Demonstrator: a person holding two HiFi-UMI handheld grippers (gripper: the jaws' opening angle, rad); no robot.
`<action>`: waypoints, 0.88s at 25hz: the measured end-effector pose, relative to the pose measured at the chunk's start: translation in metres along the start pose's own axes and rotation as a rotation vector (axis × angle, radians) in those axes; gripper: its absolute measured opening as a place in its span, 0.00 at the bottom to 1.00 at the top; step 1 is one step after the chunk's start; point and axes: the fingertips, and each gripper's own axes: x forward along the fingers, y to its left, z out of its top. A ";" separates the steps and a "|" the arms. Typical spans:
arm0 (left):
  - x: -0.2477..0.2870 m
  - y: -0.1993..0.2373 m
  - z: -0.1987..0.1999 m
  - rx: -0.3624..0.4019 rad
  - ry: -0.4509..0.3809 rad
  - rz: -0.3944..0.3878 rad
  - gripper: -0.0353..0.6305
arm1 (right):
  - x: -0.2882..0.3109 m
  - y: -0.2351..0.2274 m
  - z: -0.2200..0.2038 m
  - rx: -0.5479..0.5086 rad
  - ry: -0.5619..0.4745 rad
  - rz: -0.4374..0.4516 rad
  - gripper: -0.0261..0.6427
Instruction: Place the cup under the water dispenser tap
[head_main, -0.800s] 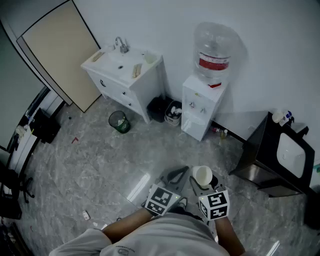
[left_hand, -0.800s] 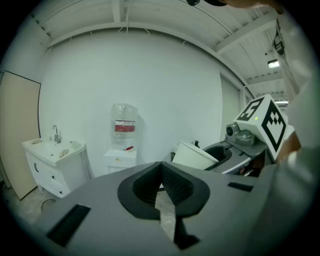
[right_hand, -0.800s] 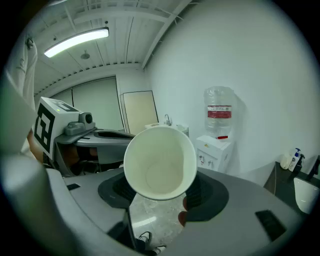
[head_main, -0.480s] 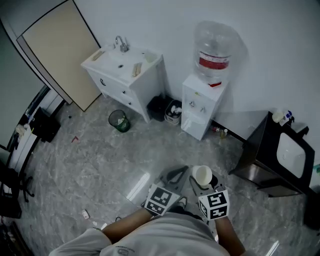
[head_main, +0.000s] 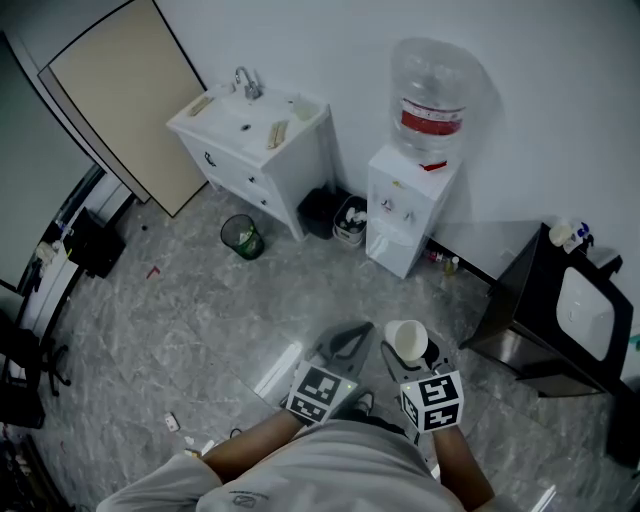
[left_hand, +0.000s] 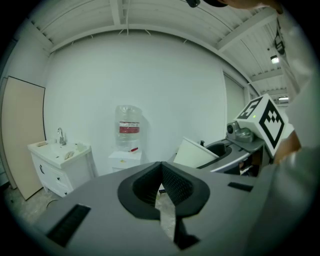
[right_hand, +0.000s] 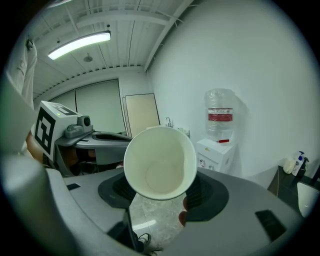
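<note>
A white paper cup (head_main: 406, 340) is held above the floor in my right gripper (head_main: 410, 362), whose jaws are shut on its sides; its open mouth (right_hand: 160, 162) faces the right gripper view's camera. The white water dispenser (head_main: 403, 218) with a clear bottle (head_main: 432, 100) stands against the far wall, well ahead of the cup, its taps (head_main: 397, 212) on the front. My left gripper (head_main: 345, 347) is beside the right one, shut and holding nothing; its jaws meet at the tip (left_hand: 162, 172). The dispenser (left_hand: 125, 159) and the cup (left_hand: 196, 153) also show in the left gripper view.
A white vanity with a basin (head_main: 255, 130) stands left of the dispenser, with dark bins (head_main: 335, 218) between them and a green bin (head_main: 243, 238) on the floor. A black cabinet with a sink (head_main: 565, 310) is at the right. A beige board (head_main: 120, 110) leans at the left.
Both grippers have edged slightly forward toward the dispenser. The cup stays in the right gripper, and the left gripper stays shut.
</note>
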 end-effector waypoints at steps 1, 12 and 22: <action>0.001 0.004 0.002 0.000 -0.002 0.006 0.06 | 0.003 -0.002 0.004 -0.003 -0.007 -0.001 0.45; 0.041 0.077 0.003 -0.020 0.000 0.014 0.06 | 0.084 -0.037 0.031 0.005 0.001 -0.037 0.45; 0.125 0.210 0.012 0.039 -0.003 -0.097 0.06 | 0.239 -0.098 0.070 0.055 -0.015 -0.175 0.45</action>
